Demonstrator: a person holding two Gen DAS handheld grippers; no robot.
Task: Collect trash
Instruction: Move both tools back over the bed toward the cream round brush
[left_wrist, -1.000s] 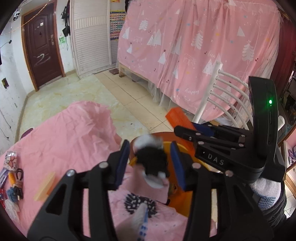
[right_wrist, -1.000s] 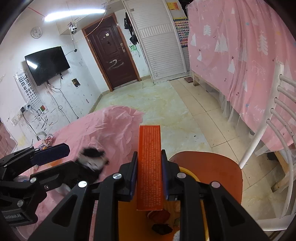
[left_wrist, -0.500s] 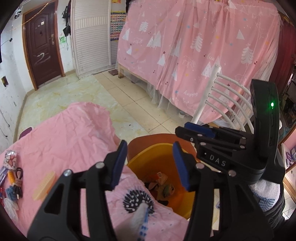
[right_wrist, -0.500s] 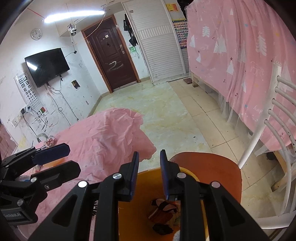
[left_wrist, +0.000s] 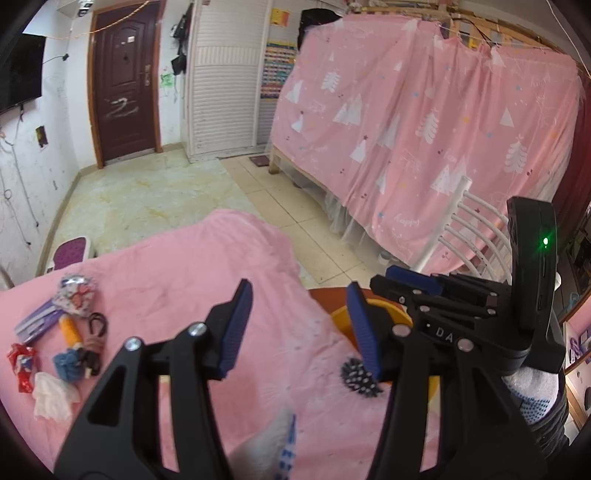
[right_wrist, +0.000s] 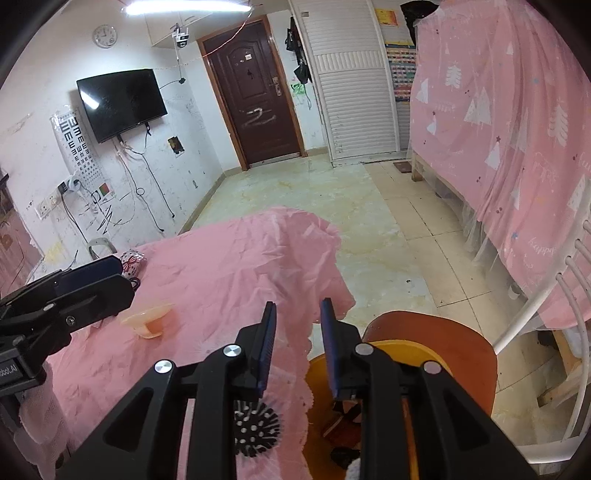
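Both tools have swung away from the bin (right_wrist: 406, 354) toward the counter (left_wrist: 177, 280); we no longer carry the black wad or the orange slab. Remaining trash lies at the counter's left end: a red wrapper (left_wrist: 21, 365), a white tissue (left_wrist: 51, 397), a blue scrap (left_wrist: 68, 363). Our left tool (left_wrist: 299, 328) has just been opening and stands spread, empty. Our right tool (right_wrist: 297, 343) is narrowly parted, gripping nothing.
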